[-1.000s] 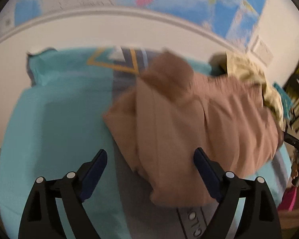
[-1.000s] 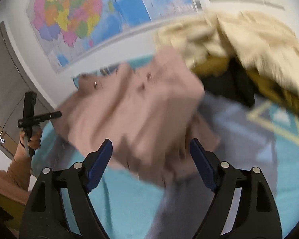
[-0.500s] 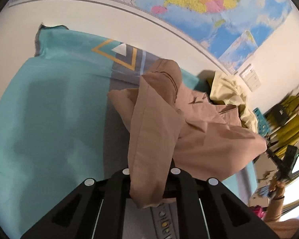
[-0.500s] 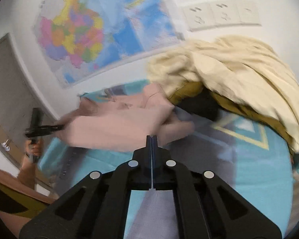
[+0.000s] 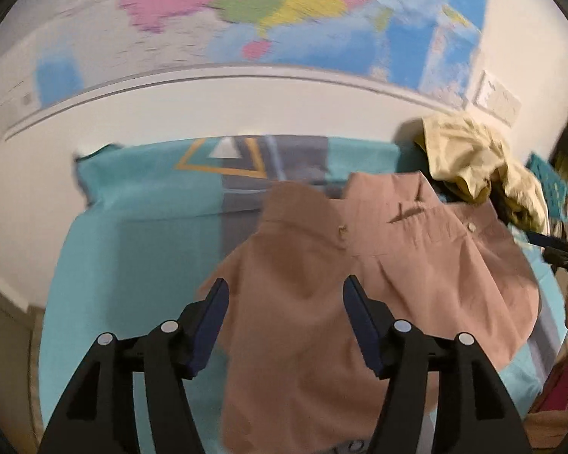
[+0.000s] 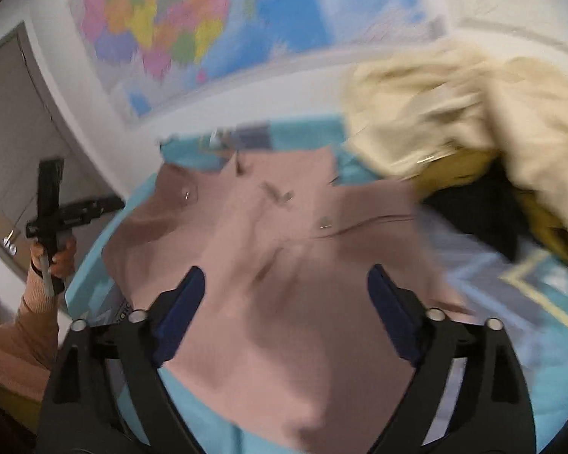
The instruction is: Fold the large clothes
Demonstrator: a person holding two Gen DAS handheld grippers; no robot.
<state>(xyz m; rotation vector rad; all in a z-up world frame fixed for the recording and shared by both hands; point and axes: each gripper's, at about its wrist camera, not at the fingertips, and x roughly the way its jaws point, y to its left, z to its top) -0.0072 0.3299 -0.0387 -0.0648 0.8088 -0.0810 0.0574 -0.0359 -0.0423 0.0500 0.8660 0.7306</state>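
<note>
We see the pink shirt (image 5: 378, 265) lying spread on the teal bedsheet (image 5: 132, 257), collar toward the wall and hem toward us, its long axis running away from both grippers. It lies straight ahead of and below each; we cannot tell which is nearer. Our left gripper (image 5: 284, 325) has just been opening, its jaws apart over the cloth and pinching nothing. Our right gripper (image 6: 286, 321) has also just been opening, wider, and holds nothing. A cream clothes pile (image 6: 473, 113) sits just beyond the shirt's right side.
</note>
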